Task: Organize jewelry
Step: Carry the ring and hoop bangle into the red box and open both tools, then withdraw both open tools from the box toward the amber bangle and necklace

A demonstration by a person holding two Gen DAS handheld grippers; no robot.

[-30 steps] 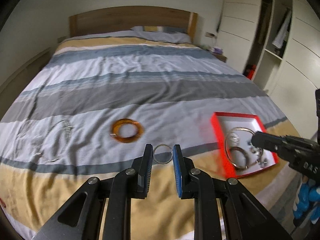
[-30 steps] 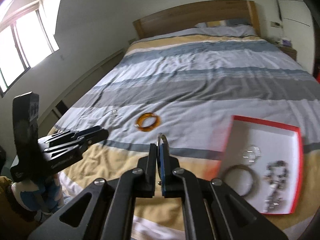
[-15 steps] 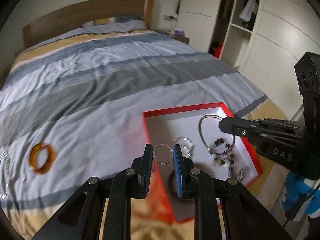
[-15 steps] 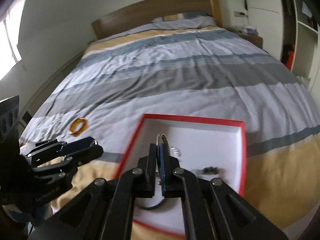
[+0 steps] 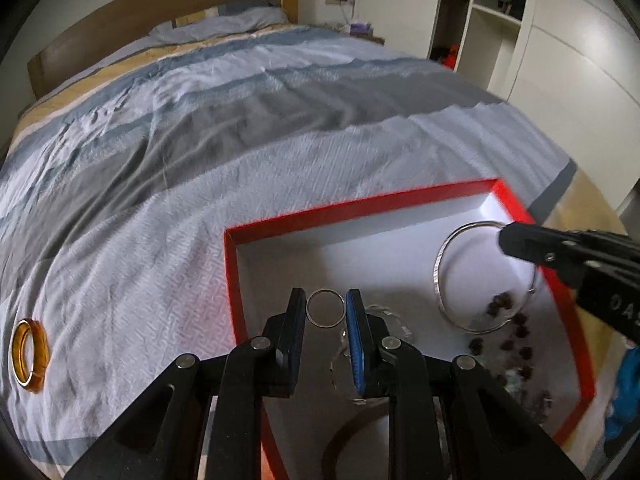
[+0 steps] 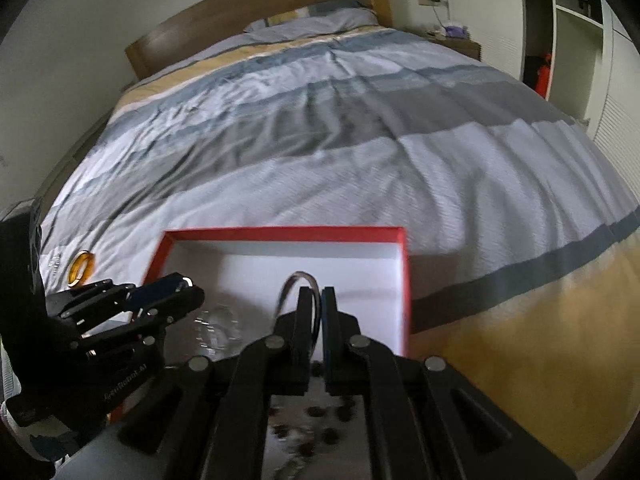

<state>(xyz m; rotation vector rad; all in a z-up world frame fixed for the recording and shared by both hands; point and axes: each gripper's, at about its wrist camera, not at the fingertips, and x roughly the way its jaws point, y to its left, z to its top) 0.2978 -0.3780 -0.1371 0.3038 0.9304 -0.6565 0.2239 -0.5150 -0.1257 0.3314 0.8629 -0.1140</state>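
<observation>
Left gripper [image 5: 325, 312] is hovering over the red box [image 5: 320, 213] on the bed [image 5: 240, 120], its fingers [image 5: 294, 320] pinching a small silver ring [image 5: 325, 313] between them. Right gripper [image 6: 316, 312] is over the same box, fingers [image 6: 304, 312] clamped together on a thin silver bangle [image 5: 444, 268] hanging above the white floor. Dark beads [image 5: 516, 344] are lying inside. An amber bangle [image 5: 28, 355] is sitting out on the bedspread, well left of the box.

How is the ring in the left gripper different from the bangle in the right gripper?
The ring is much smaller than the bangle. The ring sits face-on between the left gripper's fingers, while the right gripper pinches the bangle's thin wire edge. Both are silvery hoops held over the red box.
</observation>
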